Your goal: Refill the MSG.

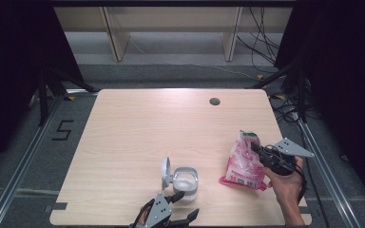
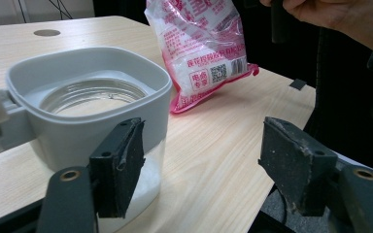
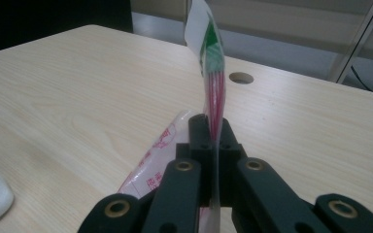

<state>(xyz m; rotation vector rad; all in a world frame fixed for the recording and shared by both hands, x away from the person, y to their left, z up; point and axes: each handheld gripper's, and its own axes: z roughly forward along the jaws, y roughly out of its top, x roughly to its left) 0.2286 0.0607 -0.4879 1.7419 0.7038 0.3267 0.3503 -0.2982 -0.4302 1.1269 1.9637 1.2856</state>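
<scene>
- My right gripper (image 3: 212,145) is clamped on the thin, flat top edge of the bag (image 1: 242,161), which stands pinched between the black jaws.
- The bag is crinkly pink-and-white plastic, its bottom resting on the desk (image 1: 138,128) near the right edge.
- My left gripper (image 2: 204,160) hangs with jaws wide apart and nothing between its worn, rough pads.
- One pad sits just beside the jar (image 2: 92,97): rounded-square grey rim, clear body, lid (image 1: 165,170) flipped up.
- The desk is pale wood grain, smooth.
</scene>
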